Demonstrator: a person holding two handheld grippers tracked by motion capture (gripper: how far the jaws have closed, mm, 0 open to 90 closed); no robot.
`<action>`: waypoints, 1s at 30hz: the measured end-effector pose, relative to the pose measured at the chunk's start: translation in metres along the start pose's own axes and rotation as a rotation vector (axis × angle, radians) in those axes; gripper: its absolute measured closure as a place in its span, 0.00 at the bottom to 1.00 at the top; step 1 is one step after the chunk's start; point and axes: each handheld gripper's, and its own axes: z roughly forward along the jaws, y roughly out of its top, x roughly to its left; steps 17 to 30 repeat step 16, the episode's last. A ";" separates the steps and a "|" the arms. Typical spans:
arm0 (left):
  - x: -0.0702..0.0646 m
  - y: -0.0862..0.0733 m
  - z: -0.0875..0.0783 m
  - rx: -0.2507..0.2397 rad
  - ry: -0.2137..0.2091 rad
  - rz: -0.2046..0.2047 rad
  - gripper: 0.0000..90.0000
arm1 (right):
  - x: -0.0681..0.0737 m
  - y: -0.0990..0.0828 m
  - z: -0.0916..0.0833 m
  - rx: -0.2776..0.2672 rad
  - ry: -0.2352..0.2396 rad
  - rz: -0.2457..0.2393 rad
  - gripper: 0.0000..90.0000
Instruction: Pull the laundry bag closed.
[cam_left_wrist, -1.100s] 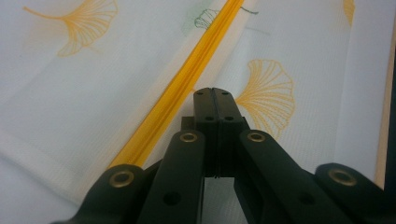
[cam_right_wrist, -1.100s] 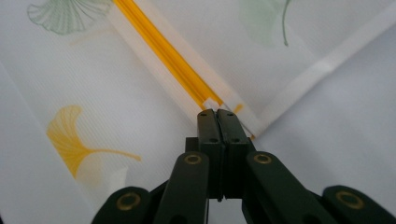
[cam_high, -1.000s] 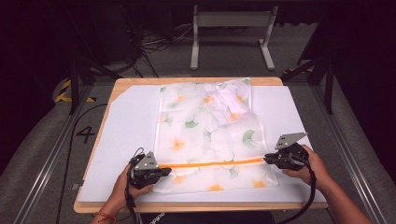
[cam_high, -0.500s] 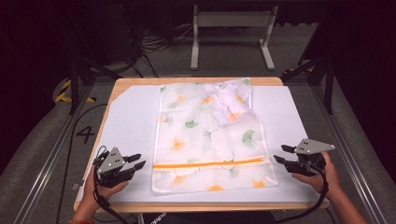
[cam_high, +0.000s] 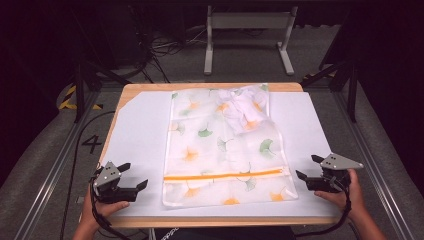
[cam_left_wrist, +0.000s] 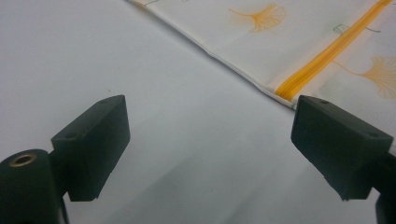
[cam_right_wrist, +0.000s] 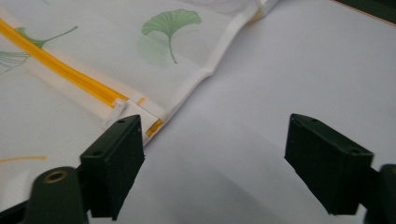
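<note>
A white mesh bag (cam_high: 225, 150) printed with ginkgo leaves lies flat on the white sheet (cam_high: 140, 130), with a crumpled white cloth (cam_high: 245, 110) inside near its far end. Its orange zipper (cam_high: 225, 175) runs across near the front edge. My left gripper (cam_high: 134, 174) rests left of the bag, apart from it. Its jaws have just been opening and stand open with nothing between them (cam_left_wrist: 205, 140); the zipper's end (cam_left_wrist: 285, 91) lies ahead of the right jaw. My right gripper (cam_high: 307, 167) is right of the bag, also just opened and empty (cam_right_wrist: 215, 154), with the zipper pull (cam_right_wrist: 119, 109) by its left jaw.
The sheet covers a wooden tabletop (cam_high: 210, 221) whose edge runs close in front of both hands. Metal rails (cam_high: 47, 175) flank the table. A metal stand (cam_high: 247, 37) and cables (cam_high: 165, 47) sit on the floor behind.
Both grippers let go of the bag at the zipper's ends and moved outward, the left to the left and the right to the right. Their jaws went from shut to open.
</note>
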 end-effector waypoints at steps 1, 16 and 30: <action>0.000 0.000 0.001 -0.001 0.000 -0.005 0.13 | 0.000 0.000 0.000 -0.003 -0.009 0.003 0.18; 0.004 0.001 -0.002 -0.012 0.018 -0.028 0.12 | 0.003 0.000 0.004 0.008 -0.008 -0.003 0.20; 0.004 0.001 -0.002 -0.012 0.018 -0.028 0.12 | 0.003 0.000 0.004 0.008 -0.008 -0.003 0.20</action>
